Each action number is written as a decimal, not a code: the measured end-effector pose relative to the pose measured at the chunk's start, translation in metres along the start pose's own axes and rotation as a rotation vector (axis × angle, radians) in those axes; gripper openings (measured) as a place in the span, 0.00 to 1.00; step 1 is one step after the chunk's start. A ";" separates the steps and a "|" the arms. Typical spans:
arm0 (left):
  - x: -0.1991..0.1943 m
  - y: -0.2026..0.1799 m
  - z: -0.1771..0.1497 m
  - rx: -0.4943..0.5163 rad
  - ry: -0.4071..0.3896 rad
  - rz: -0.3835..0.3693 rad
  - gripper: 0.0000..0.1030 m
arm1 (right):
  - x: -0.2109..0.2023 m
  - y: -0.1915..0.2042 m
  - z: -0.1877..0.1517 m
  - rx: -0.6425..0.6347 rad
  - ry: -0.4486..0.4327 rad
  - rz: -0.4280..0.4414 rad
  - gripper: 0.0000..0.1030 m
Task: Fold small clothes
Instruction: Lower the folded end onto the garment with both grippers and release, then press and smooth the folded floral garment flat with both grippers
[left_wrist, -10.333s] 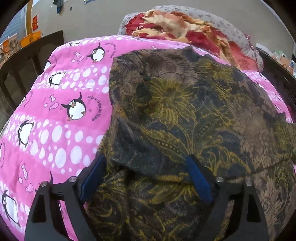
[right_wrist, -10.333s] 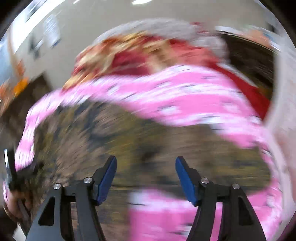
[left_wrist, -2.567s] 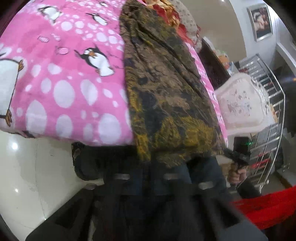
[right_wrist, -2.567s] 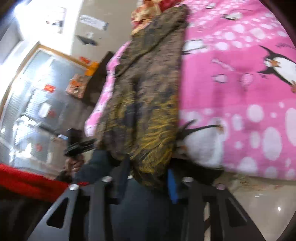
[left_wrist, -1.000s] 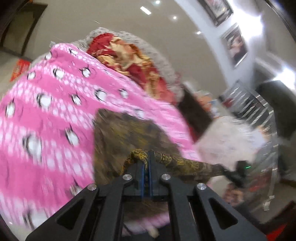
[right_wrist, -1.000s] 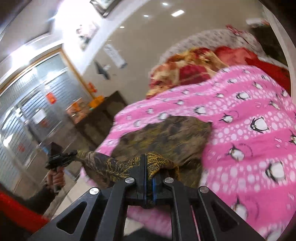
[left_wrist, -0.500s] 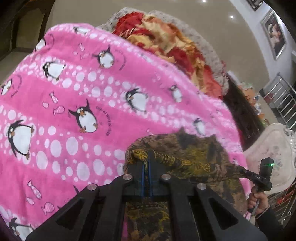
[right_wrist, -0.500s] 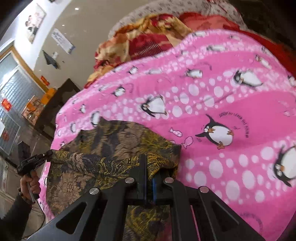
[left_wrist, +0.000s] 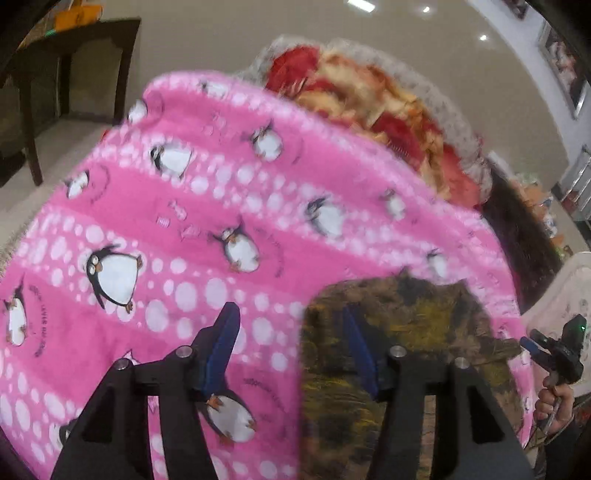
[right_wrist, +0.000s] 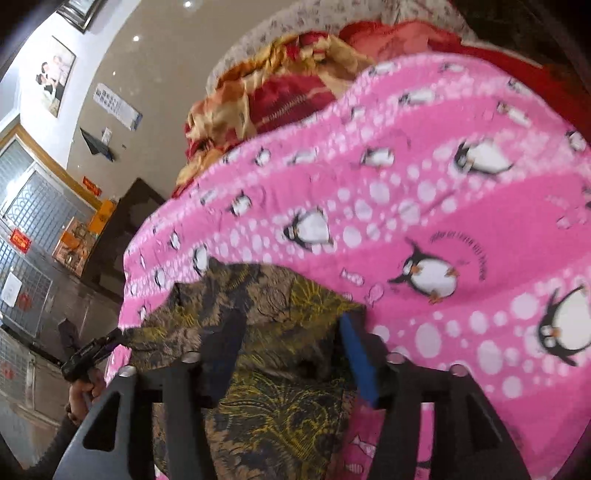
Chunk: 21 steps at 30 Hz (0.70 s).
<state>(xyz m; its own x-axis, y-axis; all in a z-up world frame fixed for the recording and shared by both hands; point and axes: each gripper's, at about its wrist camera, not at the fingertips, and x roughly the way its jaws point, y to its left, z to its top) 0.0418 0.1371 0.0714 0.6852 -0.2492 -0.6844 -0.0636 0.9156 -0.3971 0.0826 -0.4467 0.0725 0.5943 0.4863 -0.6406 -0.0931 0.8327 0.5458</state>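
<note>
Both claws now spread | left claw (left_wrist: 291, 343); right claw (right_wrist: 291, 354) | garment (right_wrist: 273, 332) released

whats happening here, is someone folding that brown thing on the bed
Yes. A person with a hand-held gripper in each hand is folding a brown and yellow patterned garment on a pink penguin blanket. Both the left hand-held gripper and the right hand-held gripper are open, hovering over the garment's edges, holding nothing.

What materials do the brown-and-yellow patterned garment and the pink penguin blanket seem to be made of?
Brown-and-yellow patterned garment: probably thin woven cloth with a matte finish; it lies flat with soft creases. Pink penguin blanket: likely plush fleece, with a fuzzy, matte surface.
</note>
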 end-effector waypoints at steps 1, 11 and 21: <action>-0.004 -0.011 -0.004 0.025 -0.006 -0.020 0.54 | -0.005 0.003 0.000 0.003 -0.022 -0.019 0.61; 0.087 -0.119 -0.070 0.372 0.279 0.055 0.54 | 0.092 0.079 -0.048 -0.363 0.299 -0.463 0.69; 0.114 -0.063 0.021 0.038 0.080 0.222 0.46 | 0.116 0.057 0.045 -0.250 0.091 -0.408 0.75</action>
<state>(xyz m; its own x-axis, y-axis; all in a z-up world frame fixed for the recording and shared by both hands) 0.1395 0.0579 0.0311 0.5978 -0.0631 -0.7991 -0.1782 0.9615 -0.2093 0.1820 -0.3547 0.0540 0.5510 0.1192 -0.8259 -0.0627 0.9929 0.1015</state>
